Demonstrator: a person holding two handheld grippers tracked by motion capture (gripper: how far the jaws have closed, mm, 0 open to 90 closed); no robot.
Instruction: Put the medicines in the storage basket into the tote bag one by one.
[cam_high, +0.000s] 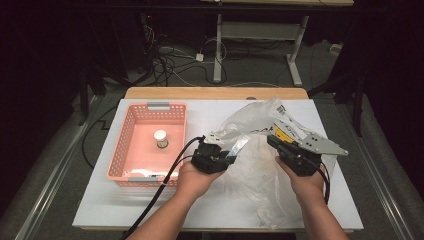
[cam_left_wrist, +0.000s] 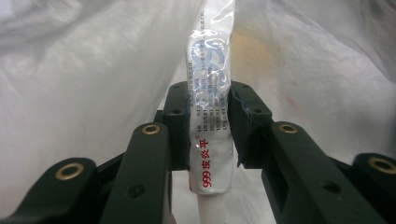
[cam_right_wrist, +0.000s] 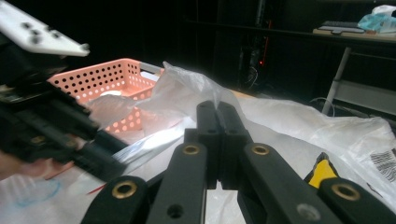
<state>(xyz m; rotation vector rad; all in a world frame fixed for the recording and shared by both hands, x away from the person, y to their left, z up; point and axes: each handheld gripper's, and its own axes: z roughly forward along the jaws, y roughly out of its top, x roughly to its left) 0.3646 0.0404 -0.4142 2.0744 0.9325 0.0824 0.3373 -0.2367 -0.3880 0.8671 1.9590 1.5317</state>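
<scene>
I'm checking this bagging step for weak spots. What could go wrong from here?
The left gripper pinches the ointment tube by its slick middle, so it might slip or get squeezed. The right gripper pinches only thin film of the plastic bag, which could tear or pull free, closing the opening.

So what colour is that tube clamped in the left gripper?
The tube is white with red print near its cap end, seen best in the left gripper view.

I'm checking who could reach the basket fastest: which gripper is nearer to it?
Left. The left gripper, shut on a tube, sits just off the basket's right wall; the right gripper, pinching the bag, is farther right.
</scene>
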